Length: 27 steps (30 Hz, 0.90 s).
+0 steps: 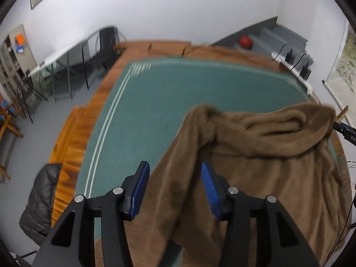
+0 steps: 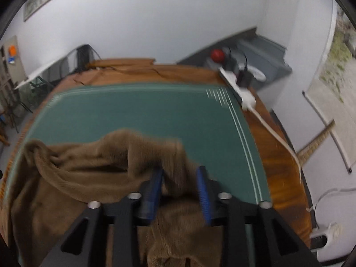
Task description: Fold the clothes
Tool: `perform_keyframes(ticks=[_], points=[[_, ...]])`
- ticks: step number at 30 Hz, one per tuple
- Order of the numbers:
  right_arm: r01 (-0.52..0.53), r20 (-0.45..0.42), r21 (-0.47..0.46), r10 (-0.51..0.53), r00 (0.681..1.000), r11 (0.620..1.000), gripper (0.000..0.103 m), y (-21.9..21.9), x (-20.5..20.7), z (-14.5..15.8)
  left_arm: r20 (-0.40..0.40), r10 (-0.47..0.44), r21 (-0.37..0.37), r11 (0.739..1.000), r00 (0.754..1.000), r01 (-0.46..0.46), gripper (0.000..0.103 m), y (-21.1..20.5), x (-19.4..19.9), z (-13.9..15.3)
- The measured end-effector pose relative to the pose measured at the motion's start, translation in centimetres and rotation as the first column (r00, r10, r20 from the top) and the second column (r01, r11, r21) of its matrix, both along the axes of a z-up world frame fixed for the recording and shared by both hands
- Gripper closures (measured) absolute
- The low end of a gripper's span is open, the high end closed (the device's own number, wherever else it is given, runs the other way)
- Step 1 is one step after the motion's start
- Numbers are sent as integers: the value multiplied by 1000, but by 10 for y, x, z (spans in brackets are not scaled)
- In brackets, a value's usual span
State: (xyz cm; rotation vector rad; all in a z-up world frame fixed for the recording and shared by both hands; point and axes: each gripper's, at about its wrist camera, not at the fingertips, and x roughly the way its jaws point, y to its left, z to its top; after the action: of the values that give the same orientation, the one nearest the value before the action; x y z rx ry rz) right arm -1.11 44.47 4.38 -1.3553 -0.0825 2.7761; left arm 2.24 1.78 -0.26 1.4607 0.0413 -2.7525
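Note:
A brown fleece garment (image 1: 267, 166) lies bunched on the green mat (image 1: 200, 89) over a wooden table. My left gripper (image 1: 173, 189) is open above the garment's left edge, its blue pads apart with cloth between and below them. In the right wrist view the same garment (image 2: 89, 173) spreads to the left. My right gripper (image 2: 180, 189) has its jaws apart with a fold of the brown cloth between them; the view is blurred and I cannot tell whether the pads touch it. The right gripper's tip also shows at the far right of the left wrist view (image 1: 344, 130).
The wooden table edge (image 2: 280, 178) surrounds the green mat (image 2: 144, 111). A white power strip with black plugs (image 2: 240, 84) lies at the back right corner. A dark jacket (image 1: 37, 200) hangs at the table's left. Chairs and a glass desk (image 1: 66, 66) stand at the left.

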Motion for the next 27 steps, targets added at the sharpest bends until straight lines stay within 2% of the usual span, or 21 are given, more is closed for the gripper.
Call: perform_keyframes(ticks=[3, 5, 7, 10, 11, 13, 15, 18, 20, 22, 23, 27], points=[[35, 5, -28, -35, 999, 999, 46, 12, -5, -5, 20, 4, 8, 1000, 1000, -4, 47, -8, -8, -15], [14, -19, -89, -16, 1000, 996, 46, 10, -4, 3, 23, 0, 8, 1000, 1000, 0, 43, -13, -13, -20], [-38, -48, -138, 32, 998, 990, 46, -3, -12, 13, 27, -10, 12, 1000, 1000, 9, 40, -17, -18, -26], [-175, -61, -198, 166, 984, 965, 46, -38, -26, 25, 38, -18, 17, 1000, 999, 17, 39, -17, -18, -28], [-216, -56, -237, 208, 976, 947, 46, -49, -30, 25, 41, -19, 20, 1000, 999, 18, 39, -19, -18, -28], [-298, -39, -356, 305, 952, 886, 46, -74, -42, 23, 47, -21, 26, 999, 999, 20, 38, -22, -18, -29], [-336, -28, -436, 361, 932, 835, 46, -99, -56, 18, 52, -20, 31, 999, 998, 18, 37, -24, -18, -30], [-334, 15, -510, 396, 918, 793, 46, -130, -72, 6, 52, -5, 45, 999, 999, 2, 34, -30, -15, -29], [-311, 61, -607, 433, 899, 731, 46, -146, -82, -8, 53, 12, 57, 998, 999, -15, 34, -37, -13, -28], [-267, 113, -709, 480, 870, 652, 46, -161, -94, -25, 56, 33, 72, 997, 998, -37, 33, -44, -11, -29], [-250, 138, -739, 503, 853, 626, 46, -169, -98, -34, 58, 43, 79, 996, 997, -47, 33, -48, -9, -29], [-224, 227, -729, 537, 812, 647, 46, -200, -113, -64, 64, 63, 89, 994, 996, -68, 33, -59, -2, -34]])
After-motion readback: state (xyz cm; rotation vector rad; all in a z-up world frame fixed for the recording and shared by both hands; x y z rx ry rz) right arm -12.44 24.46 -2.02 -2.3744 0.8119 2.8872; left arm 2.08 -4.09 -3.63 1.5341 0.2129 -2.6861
